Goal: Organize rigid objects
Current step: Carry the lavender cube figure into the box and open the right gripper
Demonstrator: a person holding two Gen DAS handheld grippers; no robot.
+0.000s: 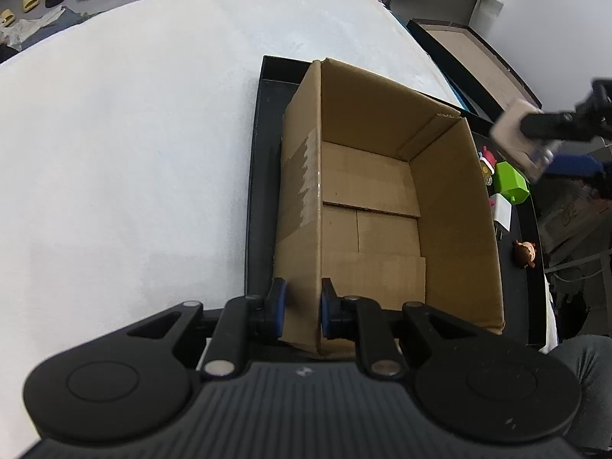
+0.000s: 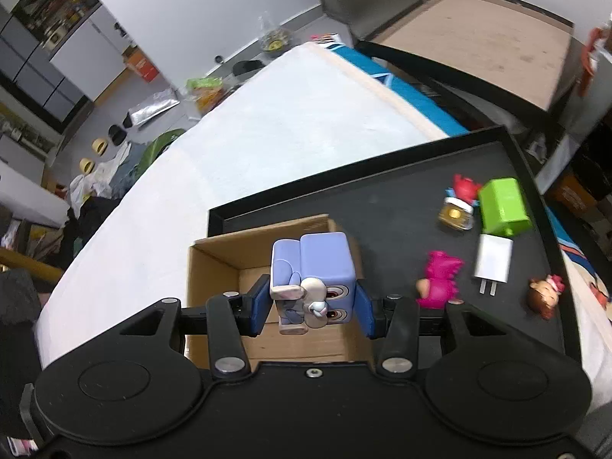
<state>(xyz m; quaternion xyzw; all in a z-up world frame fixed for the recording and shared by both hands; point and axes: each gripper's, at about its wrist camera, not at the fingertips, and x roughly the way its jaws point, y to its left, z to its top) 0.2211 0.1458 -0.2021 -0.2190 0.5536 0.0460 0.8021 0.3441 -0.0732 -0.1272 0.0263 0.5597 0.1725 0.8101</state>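
Cardboard makes up the open box [image 1: 367, 206] standing on a black tray [image 1: 264, 160], which lies on a white bed [image 1: 134, 134]. The left tool [image 1: 302, 311] straddles the box's near left wall, one pad outside and one inside, with the wall between them; whether the pads press it cannot be told. The right tool [image 2: 311, 304] is clamped on a lavender cube toy [image 2: 317, 275] with a small face on its front, held above the box's far corner. On the tray beside the box lie a green block [image 2: 503, 206], a white charger [image 2: 493, 260] with its prongs toward the camera, a pink figure [image 2: 440, 279], a brown-haired doll head [image 2: 543, 298] and a small red-topped jar toy [image 2: 459, 210].
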